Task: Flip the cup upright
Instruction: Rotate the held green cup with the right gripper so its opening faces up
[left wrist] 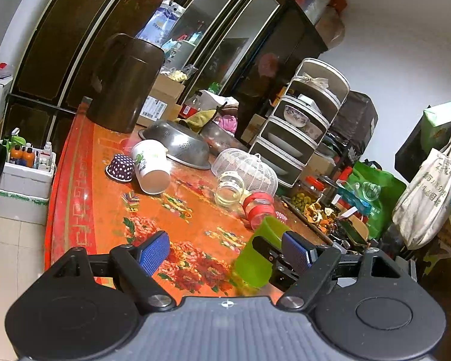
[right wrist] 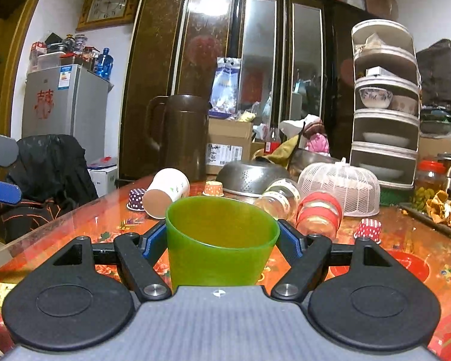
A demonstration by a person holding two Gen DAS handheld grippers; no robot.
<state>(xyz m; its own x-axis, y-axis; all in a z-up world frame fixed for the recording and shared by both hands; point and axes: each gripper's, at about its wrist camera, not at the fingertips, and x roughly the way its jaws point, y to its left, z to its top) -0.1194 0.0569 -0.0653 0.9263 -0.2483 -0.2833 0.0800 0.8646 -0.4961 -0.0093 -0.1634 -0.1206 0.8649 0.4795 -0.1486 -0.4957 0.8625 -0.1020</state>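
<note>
A green plastic cup stands mouth-up between the blue pads of my right gripper, which is shut on its sides just above the red flowered table. In the left wrist view the same green cup shows at lower right, tilted in that skewed view, with the right gripper's black finger against it. My left gripper is open and empty, its blue pads wide apart over the table's near part. A white paper cup lies on its side further back; it also shows in the right wrist view.
A purple dotted cupcake liner, a steel colander, a white mesh food cover, a clear jar and a red-banded jar lie mid-table. A brown pitcher and tiered dish rack stand behind.
</note>
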